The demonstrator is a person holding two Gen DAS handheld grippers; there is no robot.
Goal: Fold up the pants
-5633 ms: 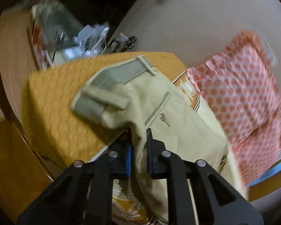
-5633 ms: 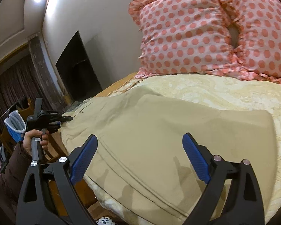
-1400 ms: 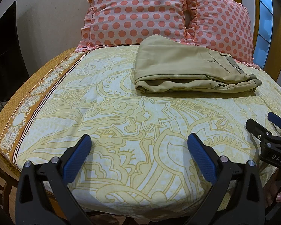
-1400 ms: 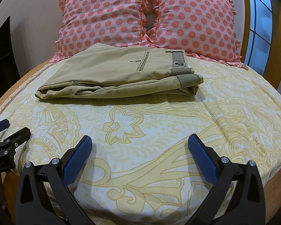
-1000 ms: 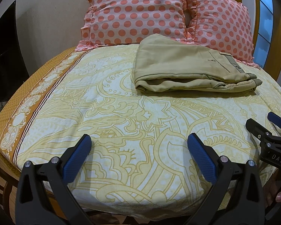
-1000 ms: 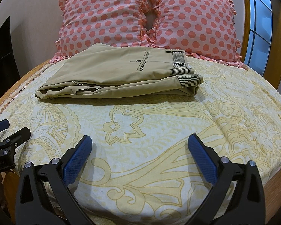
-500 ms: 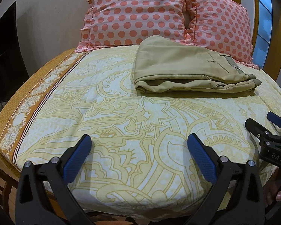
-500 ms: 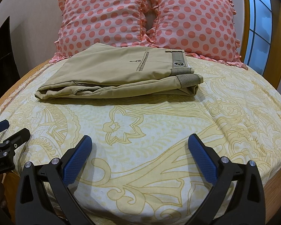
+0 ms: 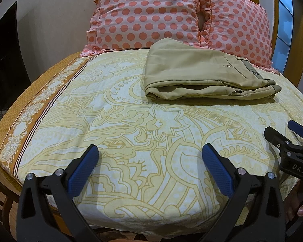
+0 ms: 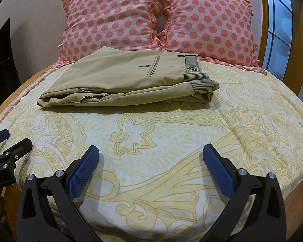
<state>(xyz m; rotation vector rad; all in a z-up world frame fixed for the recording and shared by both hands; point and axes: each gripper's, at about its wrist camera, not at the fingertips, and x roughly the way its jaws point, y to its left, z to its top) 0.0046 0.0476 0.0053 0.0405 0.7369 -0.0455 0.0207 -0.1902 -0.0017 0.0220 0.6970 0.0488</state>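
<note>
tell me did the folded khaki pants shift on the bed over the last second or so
No. The folded khaki pants sit in the same spot, far edge against the pink polka-dot pillows, both in the right wrist view.

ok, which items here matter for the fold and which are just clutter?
Job:
pants, folded on the bedsheet
left gripper, open
right gripper, open

Just there:
two pillows
bedsheet
window

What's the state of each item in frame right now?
pants: folded into a flat stack, lying on the bed, untouched.
left gripper: open, empty, above the bedsheet.
right gripper: open, empty.
pillows: two, propped upright behind the pants.
bedsheet: spread, lightly wrinkled.
</note>
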